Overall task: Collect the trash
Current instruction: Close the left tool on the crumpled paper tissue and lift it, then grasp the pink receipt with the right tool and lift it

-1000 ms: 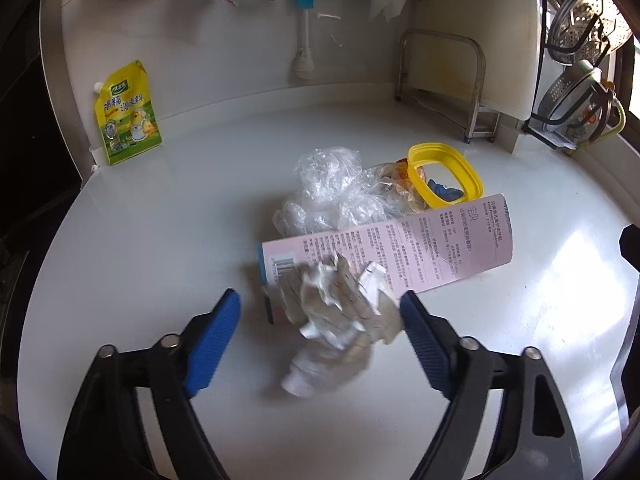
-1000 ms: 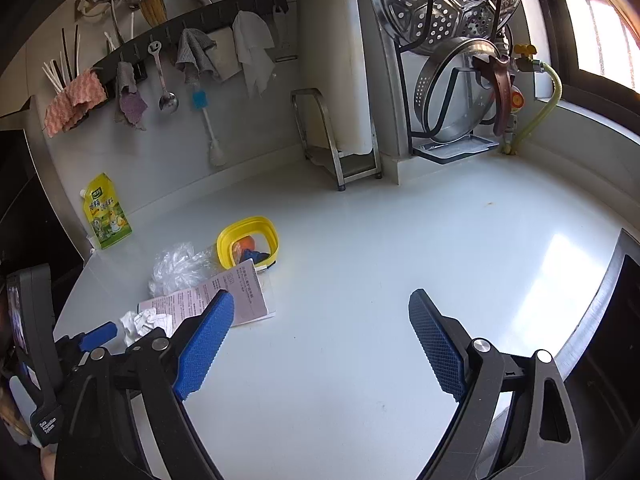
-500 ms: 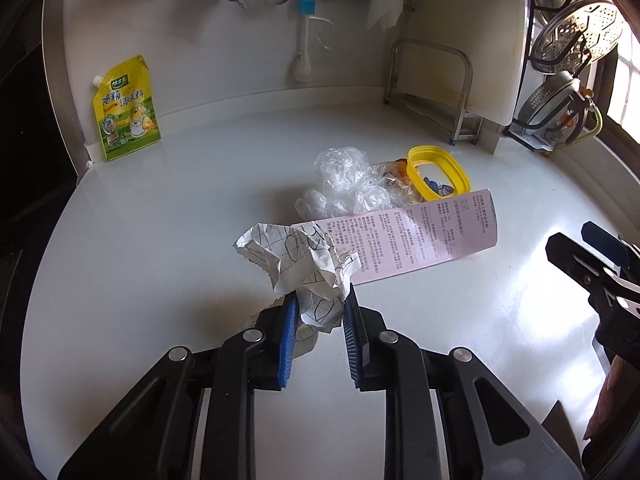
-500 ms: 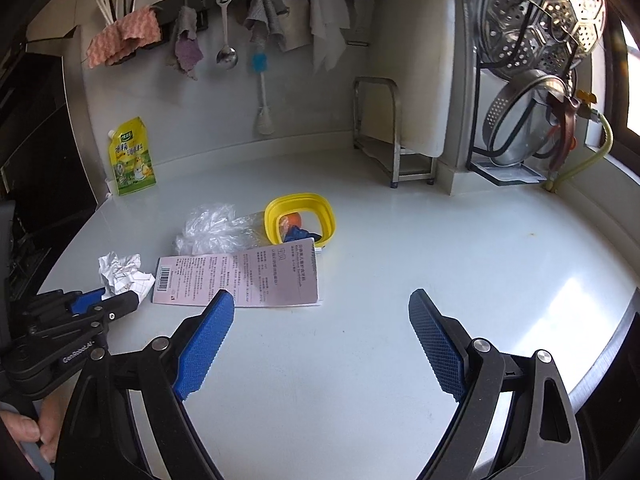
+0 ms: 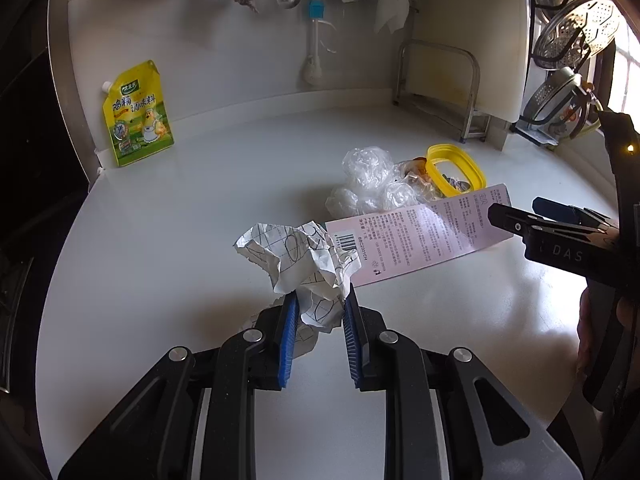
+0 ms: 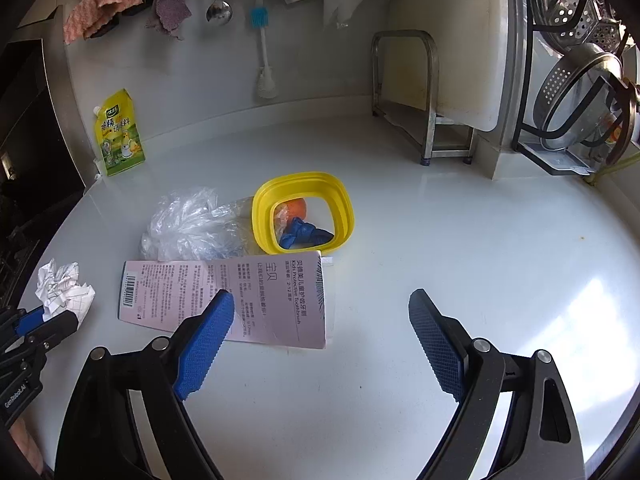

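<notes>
My left gripper (image 5: 319,300) is shut on a crumpled ball of white paper (image 5: 300,256) with printed lines, held just above the white counter (image 5: 160,240); the same paper ball (image 6: 62,286) shows at the far left of the right wrist view. A pink printed card (image 6: 232,296) lies flat beside it. Behind the card sit a wad of clear plastic film (image 6: 188,224) and a yellow ring-shaped lid (image 6: 304,212) around orange and blue scraps. My right gripper (image 6: 322,308) stands open just over the near right part of the card, nothing between its fingers.
A yellow seasoning pouch (image 6: 118,132) leans on the back wall at the left. A metal stand (image 6: 424,92) with a white board and a rack of steamer pans (image 6: 576,92) fill the back right. Cloths and utensils hang on the wall.
My left gripper closed on the paper ball and lifted it slightly off the counter. My right gripper swung left and down toward the pink card, staying open.
</notes>
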